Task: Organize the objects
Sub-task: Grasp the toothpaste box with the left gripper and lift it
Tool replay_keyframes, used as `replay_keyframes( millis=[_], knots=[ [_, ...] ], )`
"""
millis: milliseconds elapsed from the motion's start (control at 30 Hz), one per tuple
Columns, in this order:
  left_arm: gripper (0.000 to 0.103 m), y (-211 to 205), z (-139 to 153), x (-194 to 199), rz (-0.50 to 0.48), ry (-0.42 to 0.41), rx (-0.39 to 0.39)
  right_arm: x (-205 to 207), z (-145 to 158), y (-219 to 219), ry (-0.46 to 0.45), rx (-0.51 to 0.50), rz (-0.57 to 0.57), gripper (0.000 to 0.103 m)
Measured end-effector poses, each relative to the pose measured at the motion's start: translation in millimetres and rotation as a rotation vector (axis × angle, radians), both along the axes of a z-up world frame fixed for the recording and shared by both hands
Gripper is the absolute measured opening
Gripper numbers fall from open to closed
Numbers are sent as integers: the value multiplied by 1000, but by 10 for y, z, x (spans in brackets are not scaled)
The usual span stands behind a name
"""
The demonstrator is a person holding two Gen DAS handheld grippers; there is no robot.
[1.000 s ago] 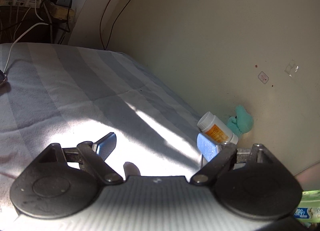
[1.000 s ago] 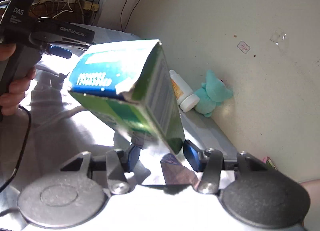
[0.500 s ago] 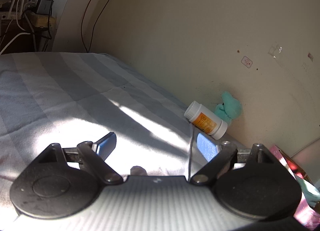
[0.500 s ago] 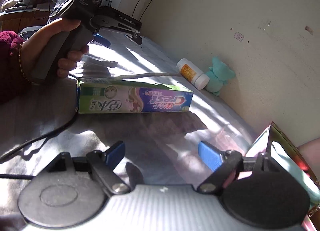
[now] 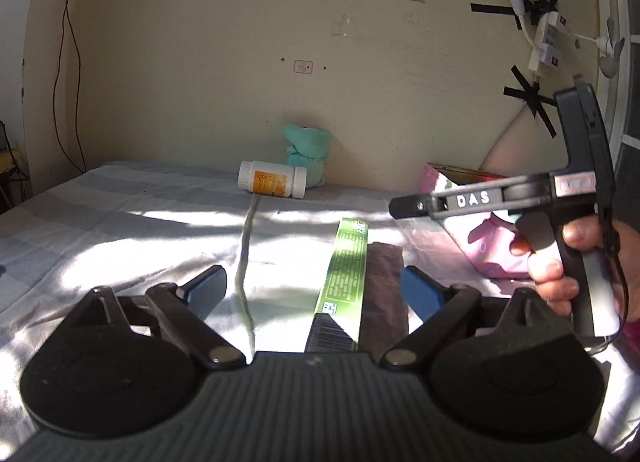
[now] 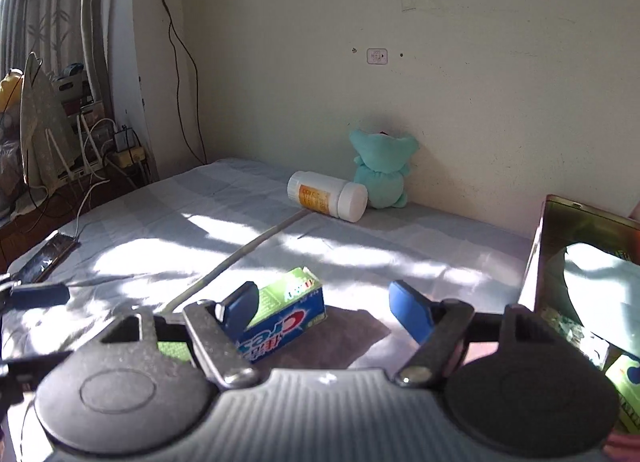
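A green and blue toothpaste box [image 5: 345,277] lies flat on the striped bed sheet [image 5: 120,222]. My left gripper [image 5: 314,288] is open, and the box's near end lies between its fingers, untouched. My right gripper [image 6: 326,304] is open and empty, just right of the box [image 6: 280,314]; its left finger overlaps the box in view. A white pill bottle [image 5: 273,178] [image 6: 327,196] lies on its side by the wall, beside a teal plush toy [image 5: 307,152] [image 6: 382,168]. The right gripper also shows in the left wrist view [image 5: 408,207], held by a hand.
A shiny pink-lined box [image 5: 472,218] [image 6: 580,262] with items inside stands open at the right. A grey cable [image 5: 246,262] runs across the sheet from the bottle. A phone [image 6: 48,258] lies at the bed's left edge. The wall is close behind.
My right gripper let go of the toothpaste box, which now lies flat on the bed. My left gripper swung right and now faces the box, with its fingers either side of it.
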State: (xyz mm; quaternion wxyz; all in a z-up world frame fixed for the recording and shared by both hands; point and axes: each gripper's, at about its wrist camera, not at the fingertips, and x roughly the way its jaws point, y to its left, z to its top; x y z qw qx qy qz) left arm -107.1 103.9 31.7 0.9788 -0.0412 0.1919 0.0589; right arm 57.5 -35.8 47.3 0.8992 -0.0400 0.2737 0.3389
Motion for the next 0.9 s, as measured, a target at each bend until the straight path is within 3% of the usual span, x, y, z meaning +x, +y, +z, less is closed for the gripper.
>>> replay_keyframes(
  millis=[100,167,200,300,400,500,567,700,800,900],
  knots=[
    [92,-46,-169,221,15,107,32,382,-6,165,87,52,-14,70],
    [80,33,-223,327,39,153,24,575,-56,315,131,49,6,69],
    [81,114,-223,357,50,164,8,636,-83,375,144,38,10,68],
    [80,399,-156,386,101,139,-49,742,-214,547,201,-2,48,65],
    [80,634,-72,481,247,113,31,729,-352,592,279,10,104,61],
    [79,973,-13,505,306,106,-84,545,-405,527,295,38,178,59],
    [80,1099,1,455,321,112,-179,382,-405,459,236,22,206,61],
    [83,1054,-3,221,245,116,-332,223,-364,362,87,-31,178,71],
    [84,901,-22,107,210,120,-328,397,-328,344,116,24,132,71],
    [84,687,-53,95,159,138,-264,660,-321,414,192,101,101,71]
  ],
)
